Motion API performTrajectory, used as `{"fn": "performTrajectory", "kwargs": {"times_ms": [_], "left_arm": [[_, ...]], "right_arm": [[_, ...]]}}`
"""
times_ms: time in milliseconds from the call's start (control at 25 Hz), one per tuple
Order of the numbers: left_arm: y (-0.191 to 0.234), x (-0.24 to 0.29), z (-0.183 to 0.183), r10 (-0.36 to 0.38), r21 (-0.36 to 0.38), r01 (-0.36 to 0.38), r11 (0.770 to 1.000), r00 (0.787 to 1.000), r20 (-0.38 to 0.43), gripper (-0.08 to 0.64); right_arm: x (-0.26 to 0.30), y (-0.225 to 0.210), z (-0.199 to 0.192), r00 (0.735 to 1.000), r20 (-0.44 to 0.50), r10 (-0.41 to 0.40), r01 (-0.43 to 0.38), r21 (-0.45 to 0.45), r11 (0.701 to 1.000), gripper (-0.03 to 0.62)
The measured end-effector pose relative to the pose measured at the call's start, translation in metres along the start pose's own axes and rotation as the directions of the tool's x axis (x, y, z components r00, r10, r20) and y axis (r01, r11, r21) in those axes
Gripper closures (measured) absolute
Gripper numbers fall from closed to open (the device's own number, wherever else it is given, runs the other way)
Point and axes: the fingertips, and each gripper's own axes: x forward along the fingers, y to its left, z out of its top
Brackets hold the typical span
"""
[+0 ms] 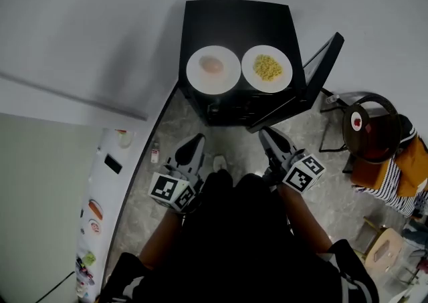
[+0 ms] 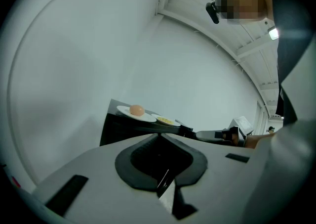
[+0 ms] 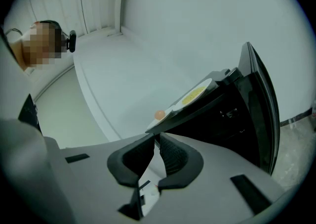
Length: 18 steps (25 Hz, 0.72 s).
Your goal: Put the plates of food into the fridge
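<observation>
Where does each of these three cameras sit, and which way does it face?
Head view: on the person's head, looking steeply down at the black fridge; both forearms, left gripper, right gripper show.
Left gripper view: on that gripper, along its shut fingers toward the fridge; right gripper shows.
Right gripper view: on that gripper, along its shut fingers toward the fridge's open door.
Shared by all: pink-food plate, yellow-food plate.

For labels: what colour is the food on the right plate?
Yellow food, clearest in head view.
</observation>
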Motion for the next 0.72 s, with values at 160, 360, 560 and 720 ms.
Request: {"fn": "performTrajectory", "kwargs": {"times_ms": [160,360,560,720], "left_arm": [[0.007,0.01,0.004,-0.015,-0.003,0.015,1.0,1.0,-0.006,0.528],[0.006,0.024,0.007,-0.015,-0.018,0.015,1.0,1.0,-0.017,0.528],[0.002,0.035,0.014,-0.001,0.011,0.001,1.0,1.0,-0.012,0.528],[0.002,0.04,0.015,0.016,0.01,-0.015,1.0,1.0,-0.012,0.528]], "right_arm": [[0.013,-0.006,0.012,0.999,0.043,0.002,-0.006,0.096,0.995,0.555],[0.025,-0.016,0.033,0.997,0.071,0.017,-0.029,0.16,0.987,0.54],[0.034,-0.029,0.049,0.996,0.089,0.026,-0.045,0.216,0.975,0.491],[0.039,-0.038,0.049,0.997,0.074,0.013,-0.03,0.222,0.975,0.491]]}}
